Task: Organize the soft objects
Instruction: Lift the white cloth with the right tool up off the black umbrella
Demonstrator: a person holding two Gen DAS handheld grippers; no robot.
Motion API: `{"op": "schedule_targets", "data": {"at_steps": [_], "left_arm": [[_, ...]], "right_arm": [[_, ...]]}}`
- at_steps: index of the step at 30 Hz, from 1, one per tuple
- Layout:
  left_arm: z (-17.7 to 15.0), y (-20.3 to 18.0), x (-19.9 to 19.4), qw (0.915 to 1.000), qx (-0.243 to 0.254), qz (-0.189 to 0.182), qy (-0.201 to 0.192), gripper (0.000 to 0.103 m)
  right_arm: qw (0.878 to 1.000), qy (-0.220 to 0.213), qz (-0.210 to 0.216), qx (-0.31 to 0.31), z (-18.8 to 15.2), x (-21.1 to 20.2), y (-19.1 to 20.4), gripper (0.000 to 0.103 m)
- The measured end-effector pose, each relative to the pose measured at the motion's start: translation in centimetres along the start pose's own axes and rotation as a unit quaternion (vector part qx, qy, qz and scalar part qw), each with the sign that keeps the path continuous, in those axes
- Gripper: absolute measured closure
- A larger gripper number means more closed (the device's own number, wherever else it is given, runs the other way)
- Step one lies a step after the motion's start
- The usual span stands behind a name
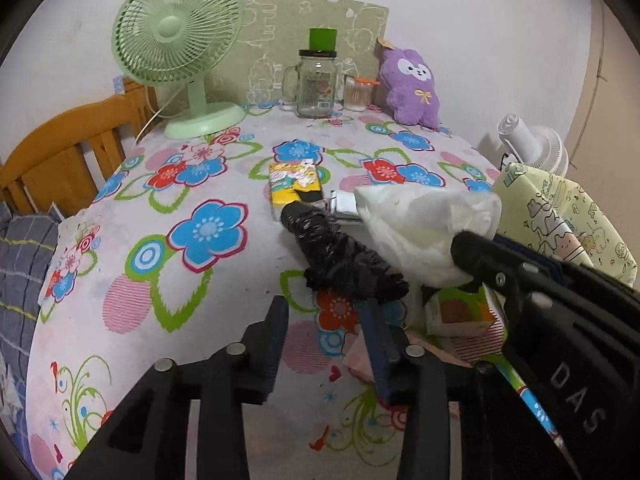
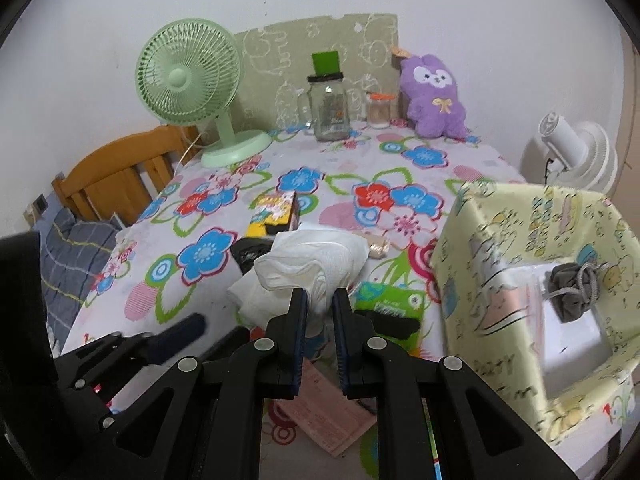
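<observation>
On the counter [image 1: 120, 280], seen from the left wrist, the left gripper [image 1: 324, 316] has its fingers [image 1: 276, 340] partly apart with nothing pressed between them; a crumpled black bag [image 1: 340, 256] sits just past the tips, whether it touches them cannot be told. To its right the right gripper [image 1: 472, 252] comes in from the side, clamped on a white tissue wad [image 1: 424, 224] held above the floral cloth. Beyond lie a yellow pack [image 1: 294, 184], a green fan [image 1: 178, 40], a jar [image 1: 316, 84] and a purple plush [image 1: 410, 84] by the wall. From the right wrist, the right gripper [image 2: 320, 300] has its fingers [image 2: 298, 320] narrow, pinching the tissue wad [image 2: 312, 264], which bulges up ahead of the tips. A yellow fabric bin [image 2: 520, 240] stands at right, with a grey pouch [image 2: 572, 284] inside. A green packet [image 2: 392, 300] lies on the counter [image 2: 340, 192] just beyond the fingers, between the tissue and the bin. The left gripper [image 2: 176, 332] shows blurred at lower left.
</observation>
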State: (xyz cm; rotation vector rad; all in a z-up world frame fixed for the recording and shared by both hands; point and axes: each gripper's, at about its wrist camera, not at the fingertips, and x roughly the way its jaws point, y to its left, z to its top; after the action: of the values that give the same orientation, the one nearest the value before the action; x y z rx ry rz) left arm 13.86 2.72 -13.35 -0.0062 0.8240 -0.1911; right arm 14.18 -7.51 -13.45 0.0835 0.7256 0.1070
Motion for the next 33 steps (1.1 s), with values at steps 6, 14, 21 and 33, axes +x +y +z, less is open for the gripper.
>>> {"op": "schedule_targets", "data": {"at_steps": [6, 14, 21, 33], "left_arm": [[1.2, -0.4, 0.8, 1.0000, -0.004, -0.004, -0.001, 0.031], [3.4, -1.1, 2.5, 1.0000, 0.002, -0.001, 0.004, 0.023], [4.0, -1.4, 5.1, 0.9994, 0.005, 0.006, 0.033, 0.023], [3.5, -0.6, 7.1, 0.9982, -0.002, -0.007, 0.060, 0.056]], "right_arm": [[1.000, -0.018, -0.011, 0.006, 1.4, -0.2, -0.6, 0.087], [0.999, -0.034, -0.029, 0.017, 3.3, 0.7, -1.7, 0.087], [0.999, -0.008, -0.029, 0.033, 3.6, 3.2, -2.3, 0.087], [0.999, 0.028, -0.029, 0.032, 2.7, 5.6, -2.0, 0.087]]}}
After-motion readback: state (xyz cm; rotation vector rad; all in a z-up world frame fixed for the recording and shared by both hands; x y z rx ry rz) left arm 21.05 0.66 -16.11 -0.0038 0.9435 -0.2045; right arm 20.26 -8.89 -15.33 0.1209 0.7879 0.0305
